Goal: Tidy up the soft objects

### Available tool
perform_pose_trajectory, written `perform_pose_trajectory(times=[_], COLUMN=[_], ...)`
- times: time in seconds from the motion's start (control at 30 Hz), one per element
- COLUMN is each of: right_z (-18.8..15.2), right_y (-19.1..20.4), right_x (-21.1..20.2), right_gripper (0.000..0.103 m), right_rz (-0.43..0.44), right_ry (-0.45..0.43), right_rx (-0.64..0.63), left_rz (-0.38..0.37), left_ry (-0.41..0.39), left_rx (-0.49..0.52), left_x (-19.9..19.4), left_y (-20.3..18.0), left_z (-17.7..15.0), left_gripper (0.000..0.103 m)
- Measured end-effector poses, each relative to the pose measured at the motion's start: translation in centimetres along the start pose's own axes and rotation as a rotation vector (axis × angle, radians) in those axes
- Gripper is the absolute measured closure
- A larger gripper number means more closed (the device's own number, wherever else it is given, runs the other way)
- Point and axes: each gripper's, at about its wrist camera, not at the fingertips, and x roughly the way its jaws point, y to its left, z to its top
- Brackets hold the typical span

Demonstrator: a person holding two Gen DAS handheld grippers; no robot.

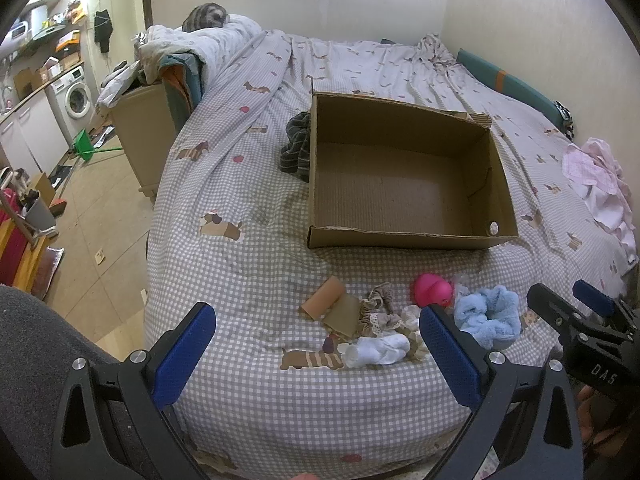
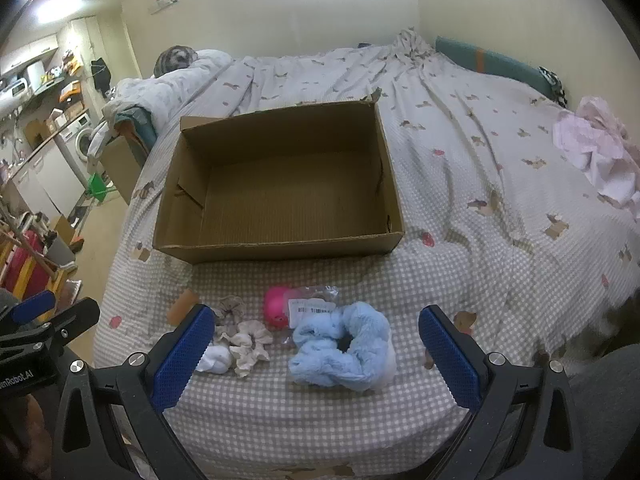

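An open, empty cardboard box (image 1: 400, 236) (image 2: 280, 246) sits on the checked bed. In front of it lie small soft things: a fluffy blue scrunchie (image 1: 490, 314) (image 2: 344, 346), a pink toy (image 1: 432, 289) (image 2: 276, 306), beige scrunchies (image 1: 378, 306) (image 2: 248, 338), a white sock roll (image 1: 378, 350) (image 2: 216, 358) and a cardboard tube (image 1: 324, 298) (image 2: 184, 306). My left gripper (image 1: 316, 350) is open and empty, low over the beige and white pieces. My right gripper (image 2: 316, 350) (image 1: 568, 300) is open and empty, with the blue scrunchie between its fingers' line.
A dark striped cloth (image 1: 298, 146) lies left of the box. Pink and white clothes (image 1: 600, 184) (image 2: 596, 152) are piled at the bed's right edge. A folded duvet (image 1: 208, 46) and a brown cabinet (image 1: 148, 136) stand at the far left. The floor drops off left of the bed.
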Motion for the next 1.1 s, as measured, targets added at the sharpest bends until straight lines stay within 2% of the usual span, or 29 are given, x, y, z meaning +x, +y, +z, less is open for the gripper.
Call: perform_pose_trajectory(times=[0.27, 0.43, 0.53, 0.7, 0.77, 0.87, 1.1], right_z=[0.5, 2.3, 3.5, 4.8, 5.1, 5.2, 3.1], right_y=[-0.9, -1.9, -2.3, -3.6, -4.3, -4.7, -4.6], right_x=[0.3, 0.9, 1.4, 2.6, 3.2, 4.4, 9.7], right_gripper=[0.000, 0.000, 0.000, 0.000, 0.000, 0.000, 0.000], right_rz=[0.027, 0.049, 0.043, 0.102, 0.129, 0.119, 0.100], right_ry=[0.055, 0.132, 0.166, 0.213, 0.223, 0.258, 0.467], right_rx=[0.050, 0.065, 0.038, 0.090, 0.132, 0.143, 0.102], left_rz=[0.015, 0.023, -0.001, -0.009, -0.026, -0.032, -0.001], left_ry=[0.012, 0.053, 0.093, 0.118, 0.159, 0.217, 0.288], left_rx=[-0.016, -0.018, -0.021, -0.013, -0.024, -0.050, -0.067], left_x=[0.1, 0.5, 1.0, 1.5, 2.5, 4.2, 8.2], left_y=[0.4, 0.9, 1.1, 1.1, 1.3, 2.0, 2.8], left_z=[0.2, 2.5, 3.8, 6.1, 6.7, 6.9, 5.0], left_gripper=[0.001, 0.001, 0.001, 0.001, 0.001, 0.001, 0.001])
